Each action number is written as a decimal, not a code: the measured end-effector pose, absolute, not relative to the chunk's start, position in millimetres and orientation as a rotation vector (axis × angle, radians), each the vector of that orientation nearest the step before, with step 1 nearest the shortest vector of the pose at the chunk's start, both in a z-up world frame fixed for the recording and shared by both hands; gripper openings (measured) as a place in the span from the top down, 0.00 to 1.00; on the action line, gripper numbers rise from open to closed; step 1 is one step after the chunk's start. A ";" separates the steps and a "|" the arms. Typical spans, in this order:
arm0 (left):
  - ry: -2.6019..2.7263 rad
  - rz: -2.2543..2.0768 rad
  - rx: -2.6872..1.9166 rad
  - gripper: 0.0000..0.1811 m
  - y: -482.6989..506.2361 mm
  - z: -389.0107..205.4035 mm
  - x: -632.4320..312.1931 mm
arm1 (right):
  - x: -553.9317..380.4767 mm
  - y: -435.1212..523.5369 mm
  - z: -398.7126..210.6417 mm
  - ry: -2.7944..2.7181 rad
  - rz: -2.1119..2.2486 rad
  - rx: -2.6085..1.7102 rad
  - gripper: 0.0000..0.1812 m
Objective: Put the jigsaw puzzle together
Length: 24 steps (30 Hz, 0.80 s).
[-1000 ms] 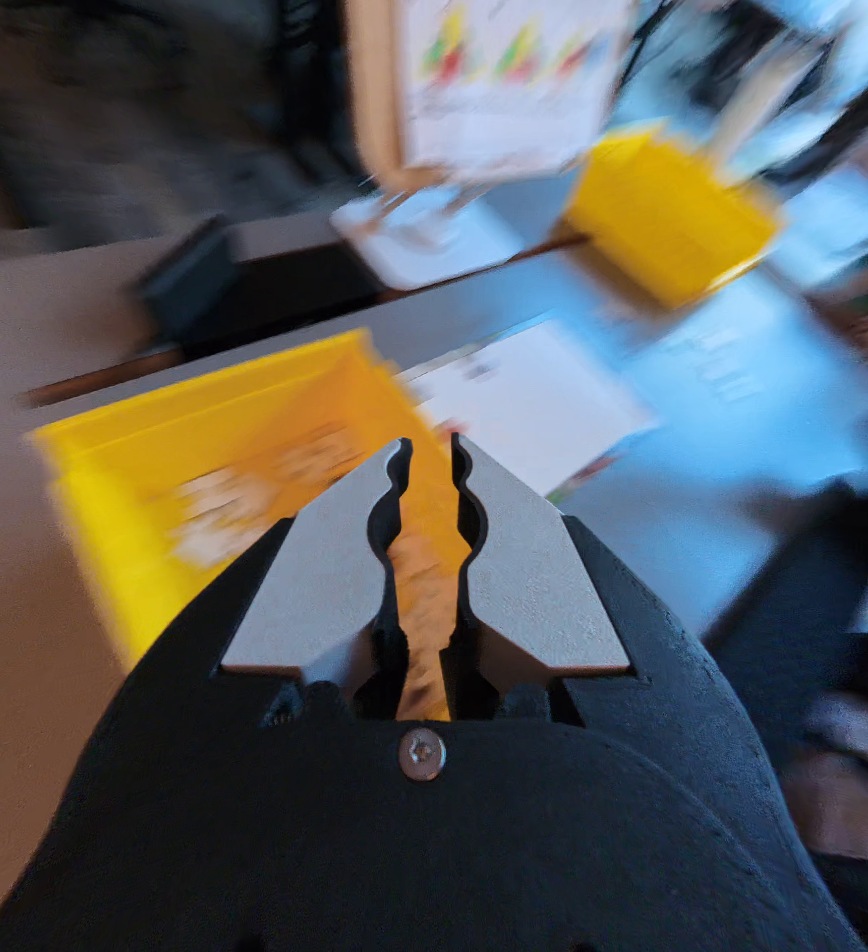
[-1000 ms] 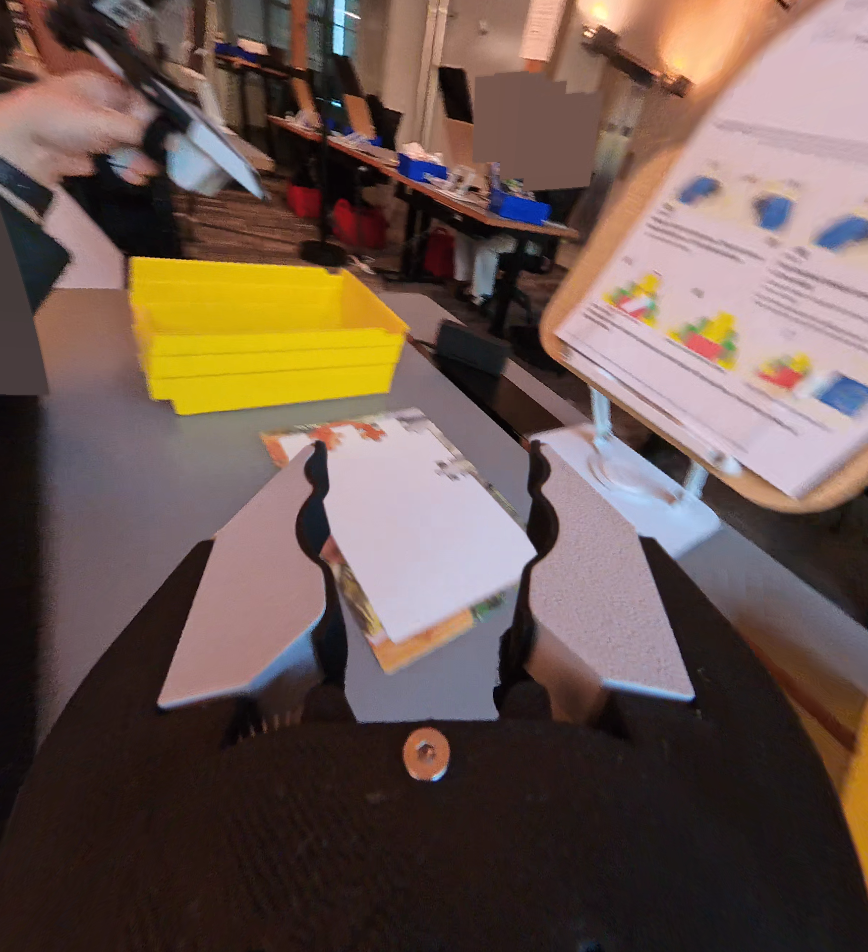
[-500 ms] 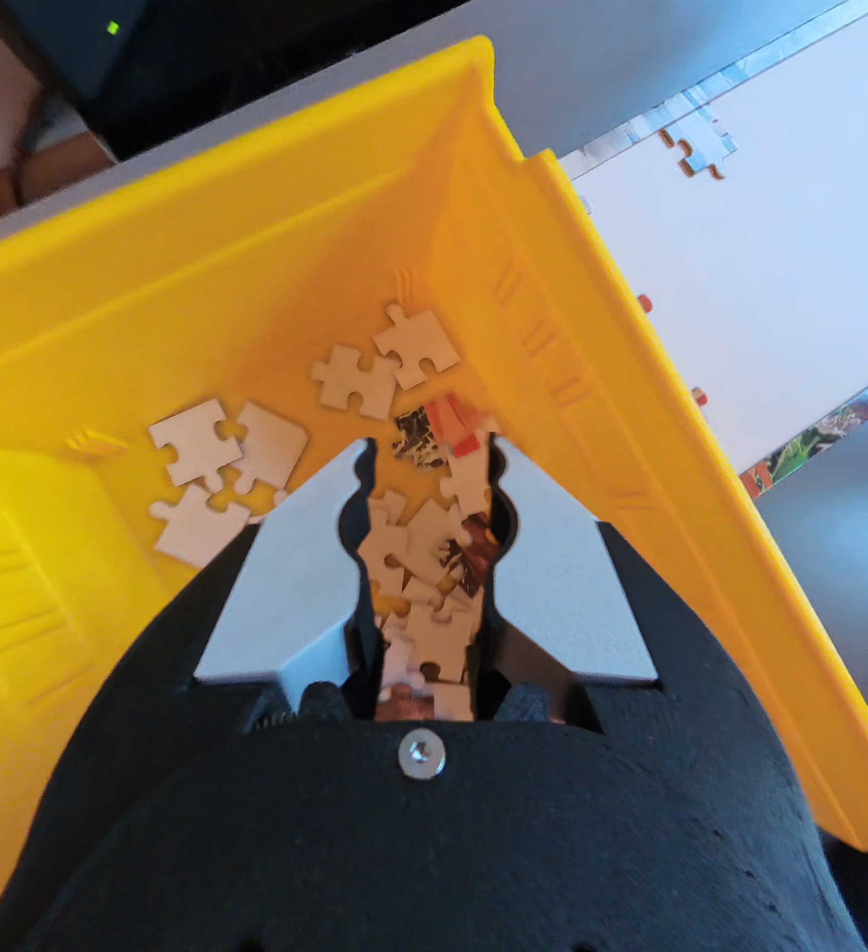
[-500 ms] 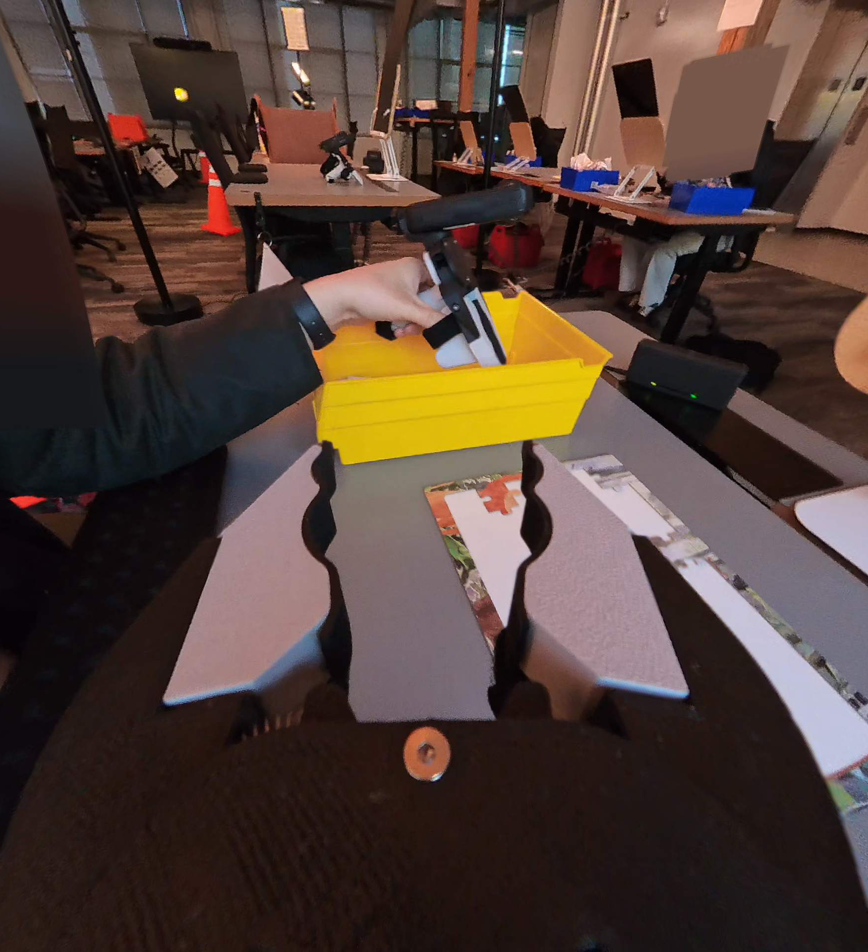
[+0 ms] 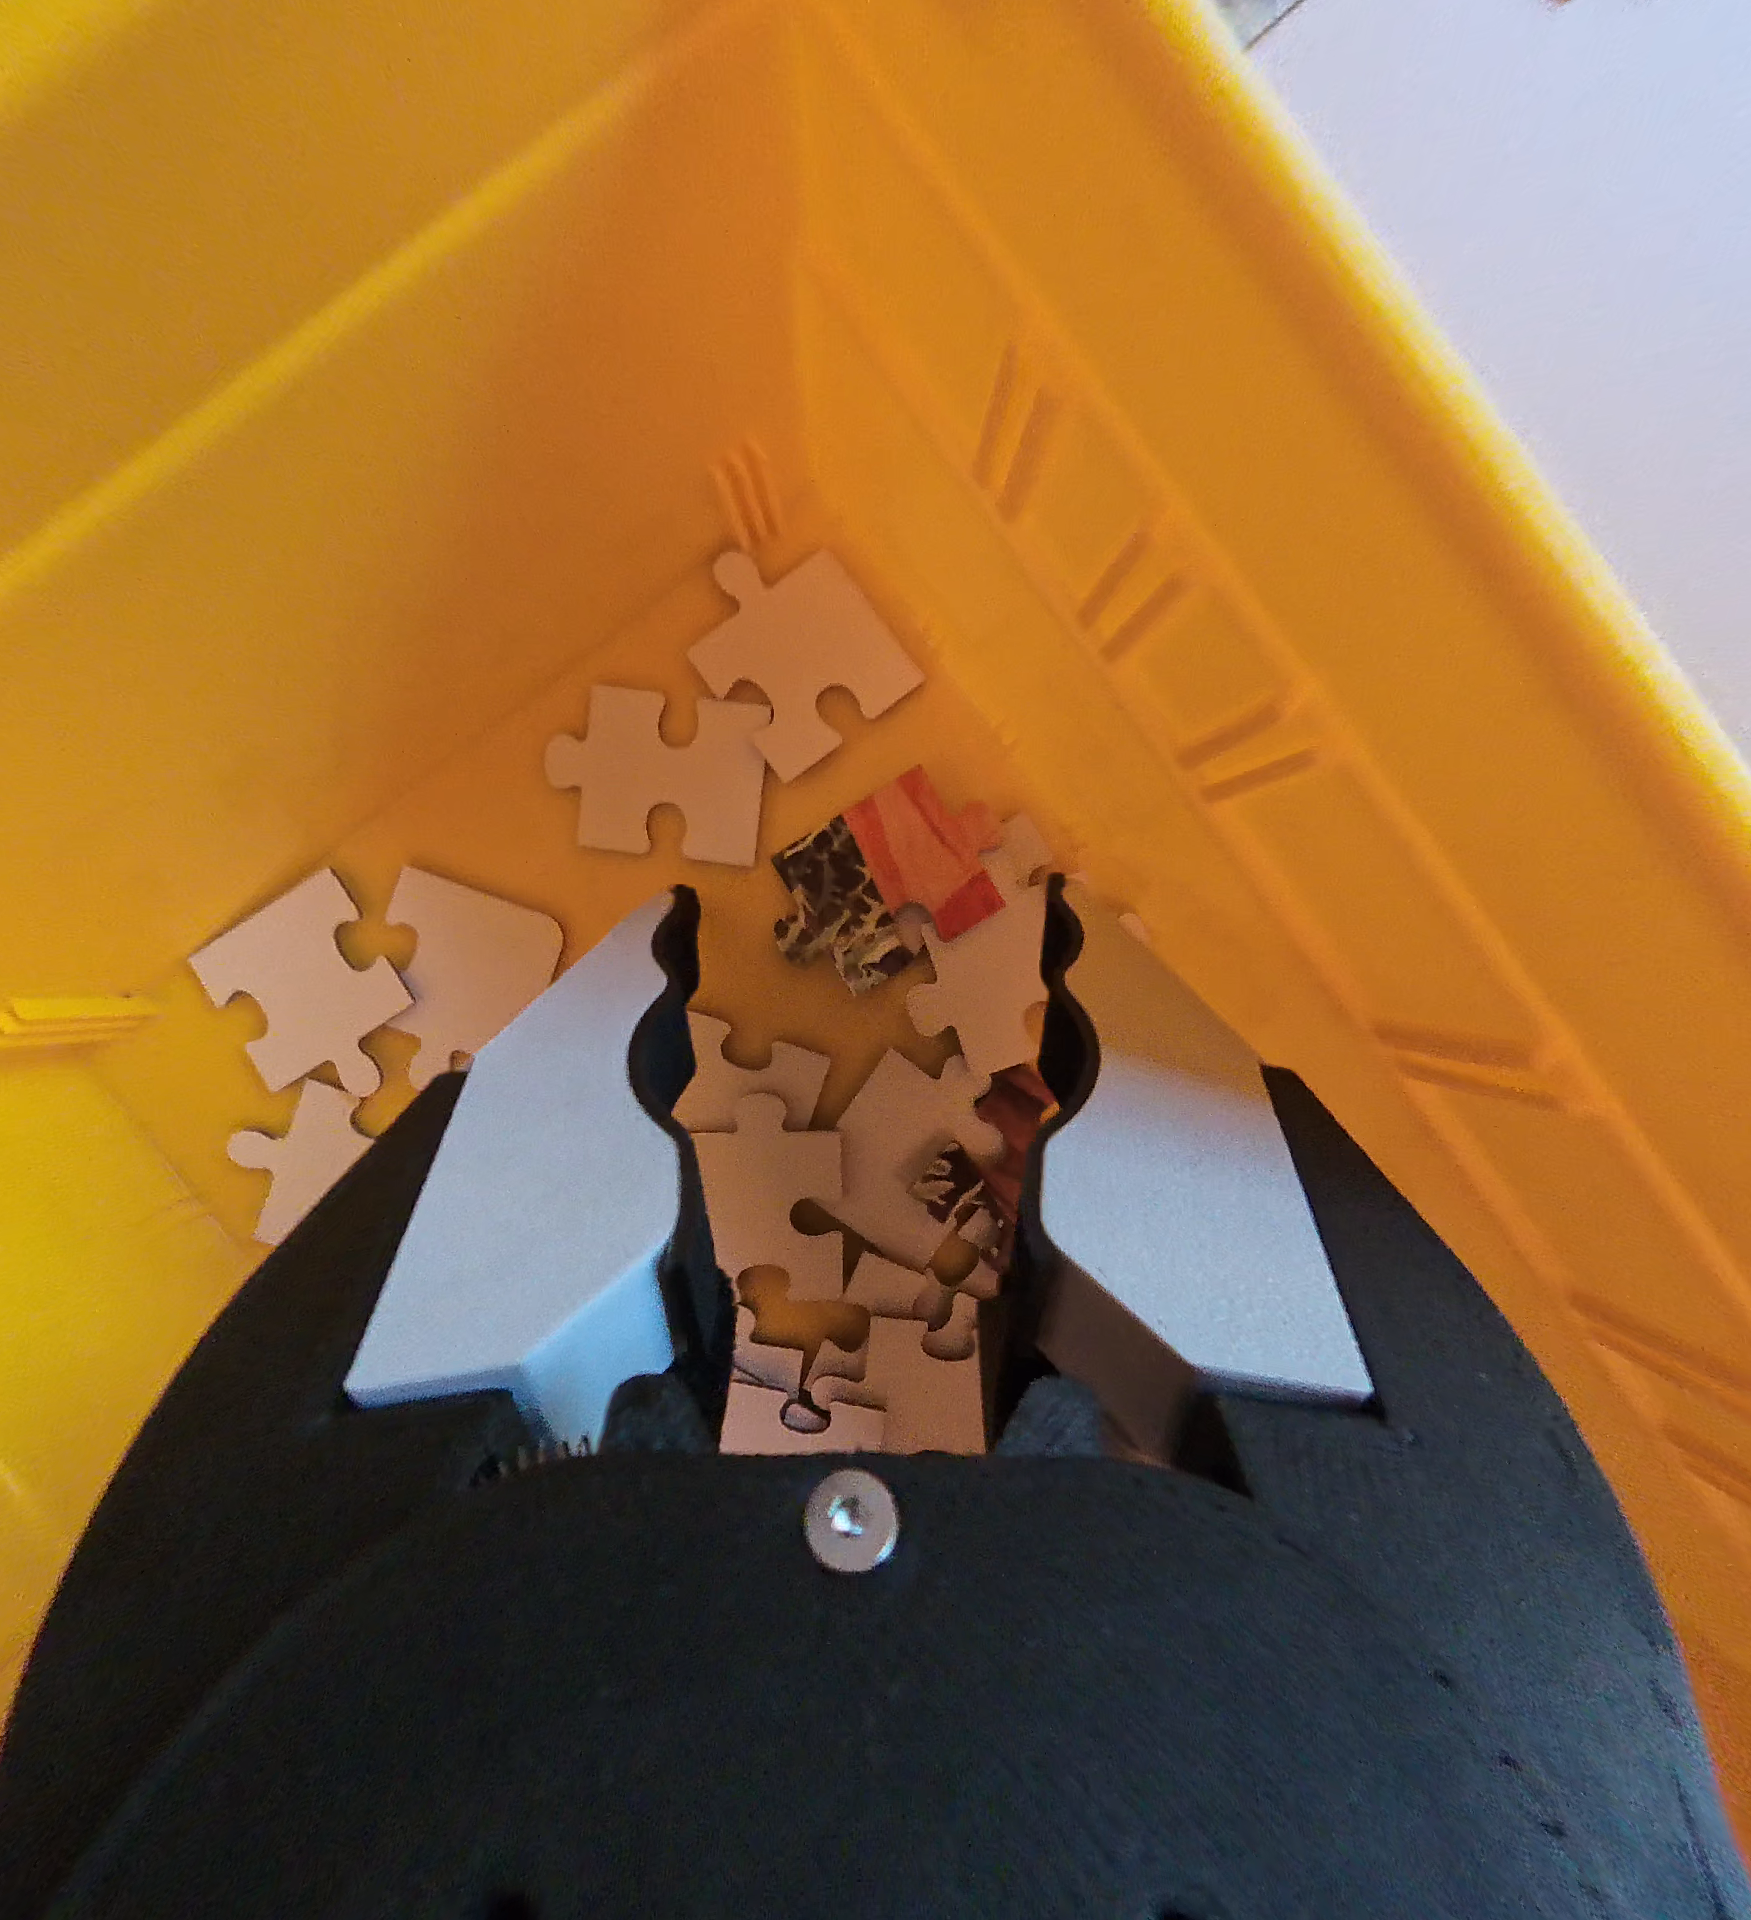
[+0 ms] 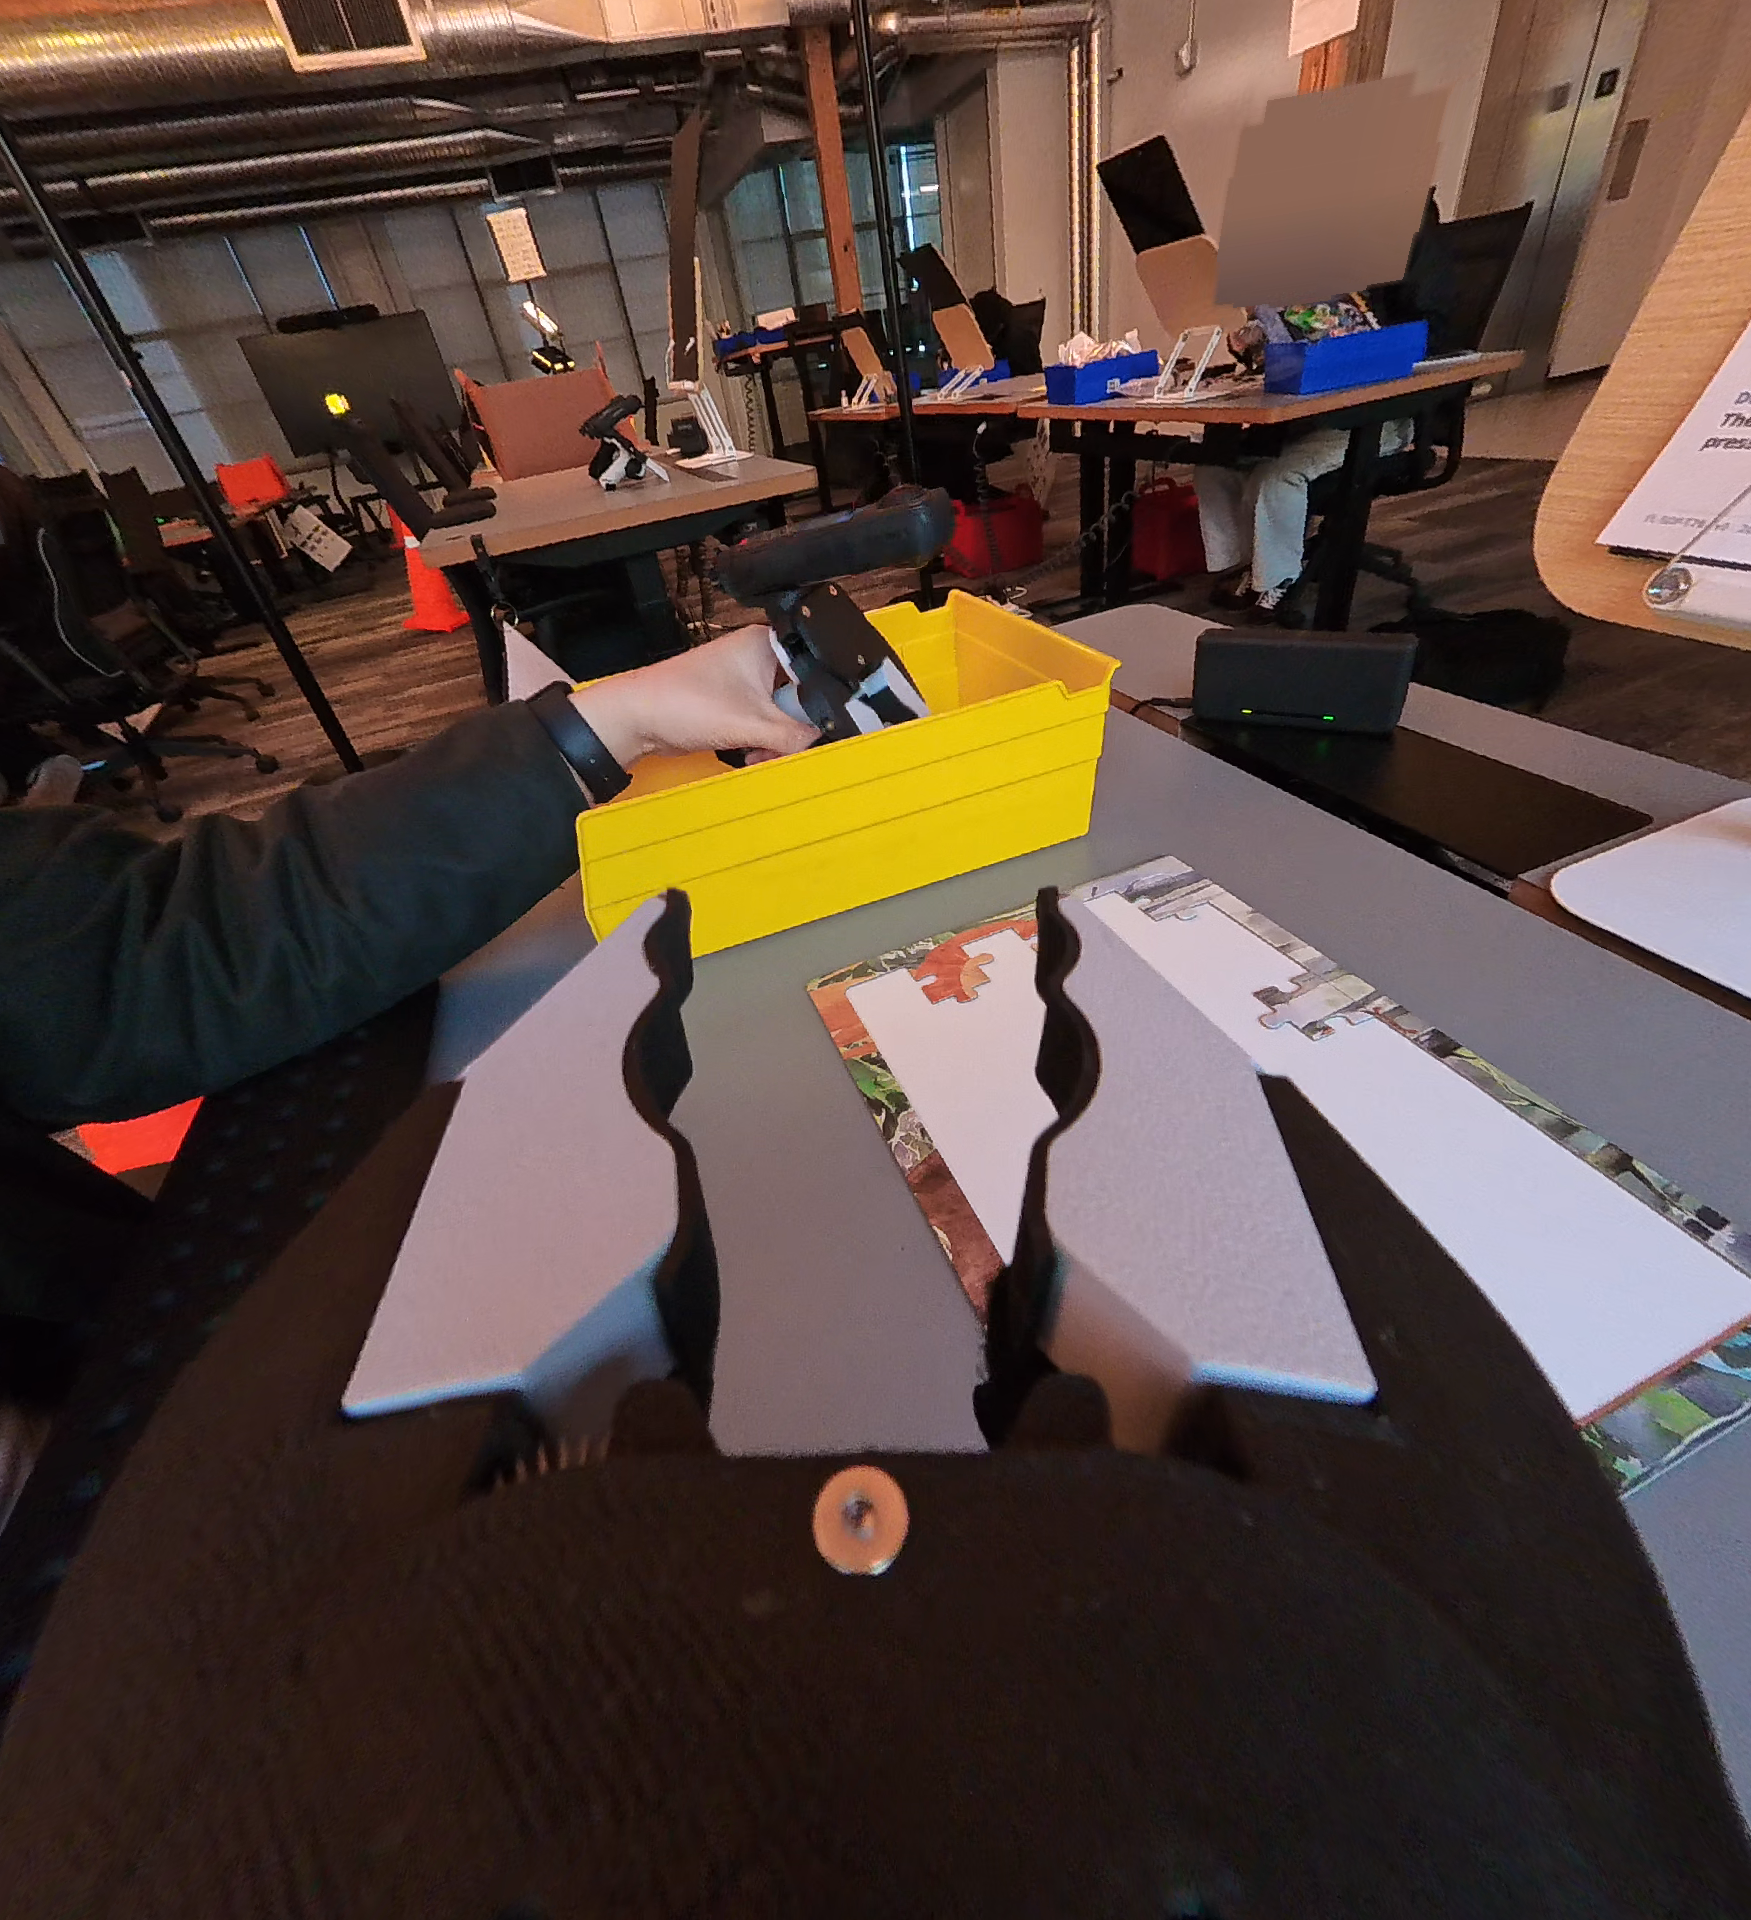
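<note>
My left gripper (image 5: 866,904) is open and empty, reaching down into the yellow bin (image 5: 1214,436) over several loose puzzle pieces (image 5: 736,727). Most lie white side up; one patterned black-and-red piece (image 5: 881,894) lies just beyond the fingertips. In the right wrist view the left gripper (image 6: 850,675) shows inside the yellow bin (image 6: 850,821), held by a hand. My right gripper (image 6: 860,914) is open and empty above the grey table, beside the puzzle board (image 6: 1370,1174), which has a pictured border and a white middle.
A wooden stand with an instruction sheet (image 6: 1723,343) stands at the right on a white base (image 6: 1681,904). A black box (image 6: 1302,681) sits behind the bin. A dark-sleeved arm (image 6: 227,914) crosses the left. Other desks and chairs stand beyond the table. The tips of one gripper are about 35 cm away from the tips of the other.
My left gripper has dropped deeper into the yellow bin, close over the pieces, and its fingers have opened wider. My right gripper has swung left and now looks along the table.
</note>
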<state>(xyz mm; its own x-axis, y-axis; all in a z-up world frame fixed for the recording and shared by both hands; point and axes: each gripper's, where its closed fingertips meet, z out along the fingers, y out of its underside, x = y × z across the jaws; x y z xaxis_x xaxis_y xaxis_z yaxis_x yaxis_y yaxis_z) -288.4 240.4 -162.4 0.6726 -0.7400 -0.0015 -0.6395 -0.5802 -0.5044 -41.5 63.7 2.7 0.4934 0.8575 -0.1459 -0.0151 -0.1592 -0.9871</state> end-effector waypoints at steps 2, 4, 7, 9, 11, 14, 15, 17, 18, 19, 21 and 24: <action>1.065 -0.315 -2.429 0.68 238.5 -163.3 -288.1 | -42.6 62.5 0.5 -0.777 0.894 -1.548 0.63; 1.064 -0.345 -2.429 0.75 236.7 -163.1 -288.3 | -43.8 61.5 -2.2 -0.796 0.875 -1.554 0.63; 1.076 -0.320 -2.434 0.80 235.5 -161.8 -294.1 | -44.7 60.7 -6.2 -0.816 0.861 -1.563 0.63; 1.072 -0.278 -2.417 0.80 238.3 -157.4 -298.0 | -44.9 61.2 -7.6 -0.813 0.866 -1.565 0.63; 1.064 -0.273 -2.387 0.80 239.8 -149.0 -297.5 | -45.0 61.8 -9.2 -0.809 0.874 -1.568 0.64; 1.024 -0.230 -2.337 0.80 243.2 -125.5 -299.7 | -45.2 63.4 -12.8 -0.811 0.865 -1.575 0.64; 0.996 -0.211 -2.305 0.80 244.9 -112.0 -299.7 | -45.5 64.0 -13.6 -0.813 0.860 -1.576 0.64; 0.925 -0.216 -2.210 0.80 245.7 -75.1 -292.4 | -46.8 65.1 -12.0 -0.810 0.854 -1.567 0.64; 0.889 -0.244 -2.141 0.80 244.0 -52.4 -283.6 | -47.8 66.2 -8.5 -0.800 0.854 -1.556 0.64; 0.866 -0.290 -2.057 0.80 239.5 -28.3 -270.4 | -48.5 68.9 -3.4 -0.778 0.854 -1.548 0.65; 0.886 -0.381 -1.856 0.81 220.7 17.9 -235.6 | -50.2 77.1 14.0 -0.691 0.875 -1.542 0.65; 0.955 -0.317 -1.629 0.81 192.0 61.0 -194.8 | -62.8 84.2 50.8 -0.585 0.974 -1.520 0.69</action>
